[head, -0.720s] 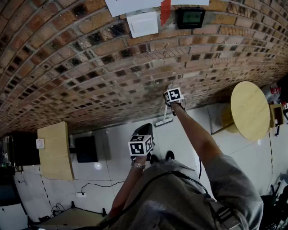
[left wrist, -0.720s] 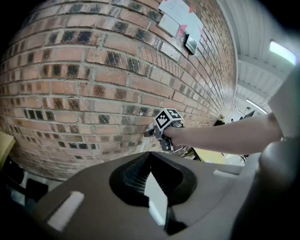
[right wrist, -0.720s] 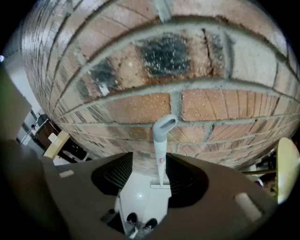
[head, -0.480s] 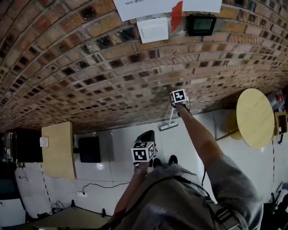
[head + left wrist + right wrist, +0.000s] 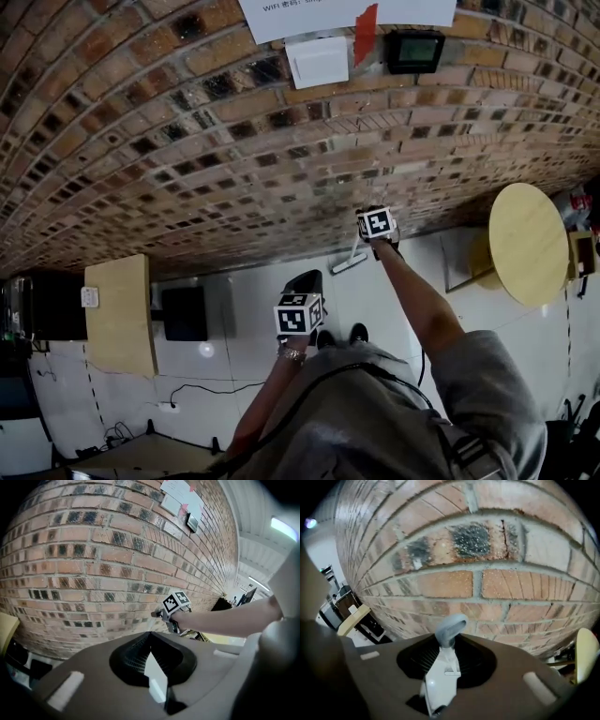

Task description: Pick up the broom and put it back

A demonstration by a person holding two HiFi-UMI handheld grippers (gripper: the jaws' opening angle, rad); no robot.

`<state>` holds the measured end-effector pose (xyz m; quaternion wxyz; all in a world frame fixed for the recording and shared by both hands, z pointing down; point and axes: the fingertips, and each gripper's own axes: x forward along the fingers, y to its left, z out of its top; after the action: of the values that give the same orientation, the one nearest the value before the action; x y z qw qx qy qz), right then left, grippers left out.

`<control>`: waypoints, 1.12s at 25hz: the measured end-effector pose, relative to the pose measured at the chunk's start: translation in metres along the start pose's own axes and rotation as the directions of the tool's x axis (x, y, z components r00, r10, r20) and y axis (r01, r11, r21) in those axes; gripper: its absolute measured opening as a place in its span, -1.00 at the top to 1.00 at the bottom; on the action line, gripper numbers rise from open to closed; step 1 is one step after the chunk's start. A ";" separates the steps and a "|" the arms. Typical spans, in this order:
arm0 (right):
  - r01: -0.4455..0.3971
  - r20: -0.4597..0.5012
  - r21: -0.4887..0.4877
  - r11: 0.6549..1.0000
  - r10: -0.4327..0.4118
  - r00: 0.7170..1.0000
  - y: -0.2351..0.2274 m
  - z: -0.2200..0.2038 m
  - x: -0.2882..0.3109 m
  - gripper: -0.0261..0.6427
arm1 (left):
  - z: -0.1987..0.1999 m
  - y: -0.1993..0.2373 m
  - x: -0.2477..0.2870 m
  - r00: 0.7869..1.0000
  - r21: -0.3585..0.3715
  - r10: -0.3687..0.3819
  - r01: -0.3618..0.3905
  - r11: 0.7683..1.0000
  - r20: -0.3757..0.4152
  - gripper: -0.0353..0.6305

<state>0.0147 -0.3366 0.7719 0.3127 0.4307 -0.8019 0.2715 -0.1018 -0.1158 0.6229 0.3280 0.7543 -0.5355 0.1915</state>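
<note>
The broom stands by the brick wall [image 5: 234, 141]. Its head [image 5: 349, 264] rests on the white floor, and its white handle [image 5: 444, 677] ends in a grey hanging loop [image 5: 451, 629] close to the bricks. My right gripper [image 5: 373, 217] [image 5: 446, 667] is shut on that handle just below the loop, at arm's length near the wall. My left gripper [image 5: 298, 309] [image 5: 157, 677] is held lower and nearer my body, shut on a flat white piece [image 5: 155, 679] that I cannot identify. The right gripper [image 5: 174, 606] also shows in the left gripper view.
A round wooden table [image 5: 525, 239] stands at the right. A light wooden cabinet [image 5: 117, 314] and a black box [image 5: 183, 311] sit at the left, against the wall. Papers and a small screen [image 5: 415, 49] hang on the bricks. A cable [image 5: 197, 386] lies on the floor.
My right gripper, with the broom handle in it, has shifted slightly lower and to the right in the head view. The left gripper has hardly moved.
</note>
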 end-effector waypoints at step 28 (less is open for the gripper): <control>-0.010 0.518 -0.045 0.999 0.032 0.855 0.130 -0.007 -0.296 0.63 | 0.024 -0.097 0.002 0.979 0.180 -0.190 0.174 0.968 0.075 0.95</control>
<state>0.0334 -0.1150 0.5377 0.0908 0.4728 -0.8664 0.1325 -0.0123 -0.1130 0.5788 0.2526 0.8339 -0.4597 0.1716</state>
